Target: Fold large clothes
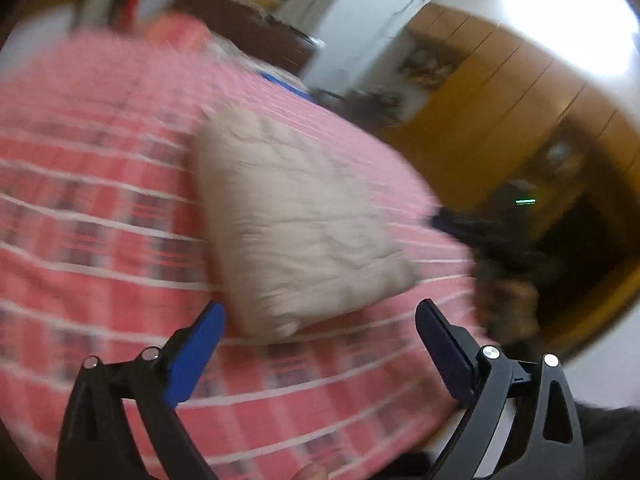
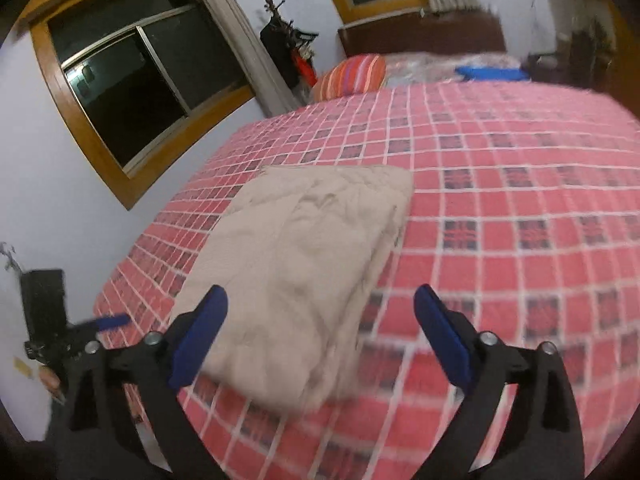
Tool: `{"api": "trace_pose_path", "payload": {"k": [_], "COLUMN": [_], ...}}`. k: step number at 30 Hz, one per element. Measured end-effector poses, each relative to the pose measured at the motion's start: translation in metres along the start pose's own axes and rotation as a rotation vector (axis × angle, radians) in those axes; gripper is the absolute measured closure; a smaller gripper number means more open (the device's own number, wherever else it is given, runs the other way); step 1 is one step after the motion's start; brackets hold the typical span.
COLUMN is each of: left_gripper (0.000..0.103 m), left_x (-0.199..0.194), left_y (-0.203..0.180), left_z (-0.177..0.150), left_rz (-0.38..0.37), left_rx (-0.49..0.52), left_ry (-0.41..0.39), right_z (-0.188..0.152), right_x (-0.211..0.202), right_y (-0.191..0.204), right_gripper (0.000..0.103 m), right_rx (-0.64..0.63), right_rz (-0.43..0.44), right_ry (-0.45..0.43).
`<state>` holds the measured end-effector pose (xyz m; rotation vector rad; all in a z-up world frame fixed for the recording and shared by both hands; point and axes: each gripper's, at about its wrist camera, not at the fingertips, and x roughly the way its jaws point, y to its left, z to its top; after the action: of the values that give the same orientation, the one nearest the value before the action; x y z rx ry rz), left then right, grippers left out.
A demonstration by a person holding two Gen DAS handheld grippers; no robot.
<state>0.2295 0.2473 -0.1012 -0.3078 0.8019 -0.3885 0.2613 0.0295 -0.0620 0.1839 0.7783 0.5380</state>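
The folded beige garment (image 2: 304, 276) lies flat on the bed (image 2: 500, 240), on a red checked bedspread with white grid lines and dark squares. In the right wrist view the garment forms a thick rectangular stack, with layered edges visible along its right side. It sits near the bed's near edge and closer to the bed's left edge, the side facing the wall with the window (image 2: 132, 84).

The right gripper (image 2: 320, 320) is released: both blue fingers are spread wide apart and hold nothing. It hangs above the near end of the garment, with the left finger (image 2: 200, 340) over the cloth and the right finger over bare bedspread. Contact with the cloth cannot be determined.

The left gripper (image 1: 320, 336) is also released, with its blue fingers (image 1: 196, 356) spread wide and empty. It hangs above the bed just short of the garment's (image 1: 296, 224) nearest corner. This view is heavily motion-blurred. The left gripper also appears at the left edge of the right wrist view, beyond the bed's left edge.

A striped orange pillow (image 2: 352, 76) and a blue item (image 2: 492, 73) lie at the bed's far end, well apart from the garment. Wooden wardrobes (image 1: 500, 112) stand past the bed's right side.
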Motion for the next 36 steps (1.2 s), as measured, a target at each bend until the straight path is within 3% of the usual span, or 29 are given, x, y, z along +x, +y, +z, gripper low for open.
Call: {"api": "trace_pose_path", "payload": {"k": [1,4,6,8,9,12,17,22,28,36], "left_gripper": [0.004,0.004,0.004,0.004,0.004,0.004,0.004,0.004,0.004,0.004], "left_x": [-0.008,-0.032,-0.048,-0.060,-0.063,-0.077,-0.110,-0.129,-0.135,-0.139], "left_y": [-0.011,-0.036,-0.049,-0.063,-0.067,-0.083,-0.117,-0.135,-0.140,-0.136], "left_z": [-0.007,-0.026,-0.036,-0.048,-0.053,-0.072,-0.092,-0.091,-0.093,-0.095], "left_rz": [0.086,0.241,0.321,0.418,0.457,0.441,0.493,0.411,0.412,0.410], "left_rx": [0.036,0.102,0.140,0.168,0.166,0.120,0.124,0.145,0.154,0.141], "left_ry": [-0.016,-0.071,-0.091,-0.112,-0.126,-0.138,-0.154,-0.143,-0.162,-0.146], "right_z": [-0.010,-0.049,-0.079,-0.102,-0.111,-0.135,-0.158,-0.164,-0.158,-0.157], "right_x": [-0.009,-0.041,-0.063,-0.079,-0.083,-0.105,-0.145,-0.179,-0.188,-0.178], "right_y": [0.007,0.037,0.061,0.074,0.075,0.082,0.116,0.152,0.162,0.167], "right_gripper": [0.003,0.003,0.003,0.003,0.003,0.003,0.003,0.003,0.003,0.003], "right_rx": [-0.009,-0.082,-0.177,-0.188,-0.167,-0.118,-0.092,-0.196,-0.193,-0.197], "right_rz": [-0.053,-0.286,-0.373,-0.402,-0.375,-0.304,-0.387,-0.481,-0.429,-0.427], "right_ry": [-0.003,-0.058,-0.100,-0.087,-0.075,-0.058,-0.059,-0.126,-0.131,-0.105]}}
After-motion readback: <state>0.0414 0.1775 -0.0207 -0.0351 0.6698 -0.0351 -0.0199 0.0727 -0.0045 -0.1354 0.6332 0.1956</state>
